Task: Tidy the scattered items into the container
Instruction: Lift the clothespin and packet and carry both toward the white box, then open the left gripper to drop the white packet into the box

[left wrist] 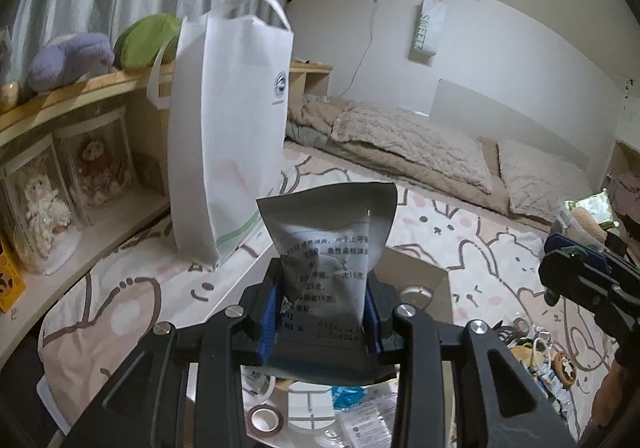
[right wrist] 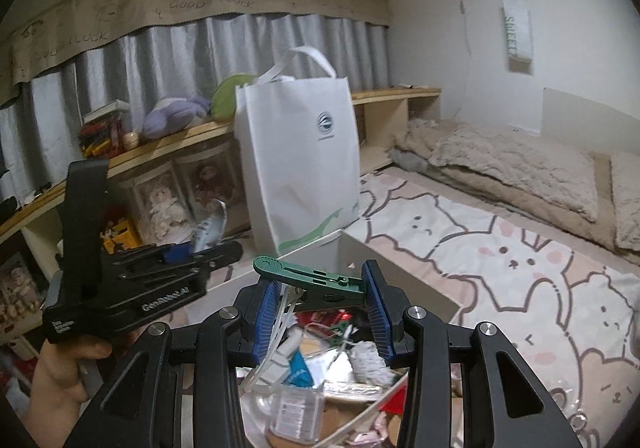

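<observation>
Behind you, the bed carried a white tote bag. Your left hand-held gripper clamped a printed sachet upright between its pads, and your right hand-held gripper pinched a green clip crosswise, both above the open white box of clutter.

one sachet, one green clip, one white bag

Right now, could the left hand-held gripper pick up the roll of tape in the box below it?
Probably not. The left hand-held gripper is already shut on a printed sachet, so its jaws are full. The tape roll lies exposed in the box, but the sachet must go first.
</observation>
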A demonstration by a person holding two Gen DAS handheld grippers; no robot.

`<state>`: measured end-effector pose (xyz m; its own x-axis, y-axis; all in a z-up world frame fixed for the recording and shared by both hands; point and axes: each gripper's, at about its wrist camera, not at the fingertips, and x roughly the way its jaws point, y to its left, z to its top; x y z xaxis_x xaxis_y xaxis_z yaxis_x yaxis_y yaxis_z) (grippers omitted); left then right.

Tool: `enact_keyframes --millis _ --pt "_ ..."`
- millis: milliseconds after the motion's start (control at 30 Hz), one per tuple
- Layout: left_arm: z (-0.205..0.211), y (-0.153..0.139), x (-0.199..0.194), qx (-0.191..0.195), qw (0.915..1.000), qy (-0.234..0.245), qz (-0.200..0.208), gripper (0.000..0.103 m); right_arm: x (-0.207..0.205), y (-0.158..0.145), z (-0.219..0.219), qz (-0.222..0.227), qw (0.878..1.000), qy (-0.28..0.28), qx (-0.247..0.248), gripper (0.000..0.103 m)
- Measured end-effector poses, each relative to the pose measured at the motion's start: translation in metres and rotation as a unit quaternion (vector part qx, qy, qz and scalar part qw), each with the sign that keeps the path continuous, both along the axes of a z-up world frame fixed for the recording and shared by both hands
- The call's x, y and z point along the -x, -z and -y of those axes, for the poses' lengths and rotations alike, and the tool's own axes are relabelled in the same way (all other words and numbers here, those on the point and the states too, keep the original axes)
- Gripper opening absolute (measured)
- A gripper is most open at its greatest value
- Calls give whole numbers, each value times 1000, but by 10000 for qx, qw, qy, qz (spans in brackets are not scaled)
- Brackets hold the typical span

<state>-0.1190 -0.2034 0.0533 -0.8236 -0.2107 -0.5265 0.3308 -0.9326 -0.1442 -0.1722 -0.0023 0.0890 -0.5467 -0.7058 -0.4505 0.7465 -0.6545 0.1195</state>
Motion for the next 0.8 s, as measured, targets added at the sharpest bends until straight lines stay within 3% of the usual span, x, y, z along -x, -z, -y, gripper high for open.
enact_keyframes --millis 367,800 --pt "30 44 14 -380 9942 -378 932 35 7 16 11 369 9993 -75 36 42" --pt "36 74 30 -482 9880 -396 1414 35 19 41 24 740 9972 -16 -112 42"
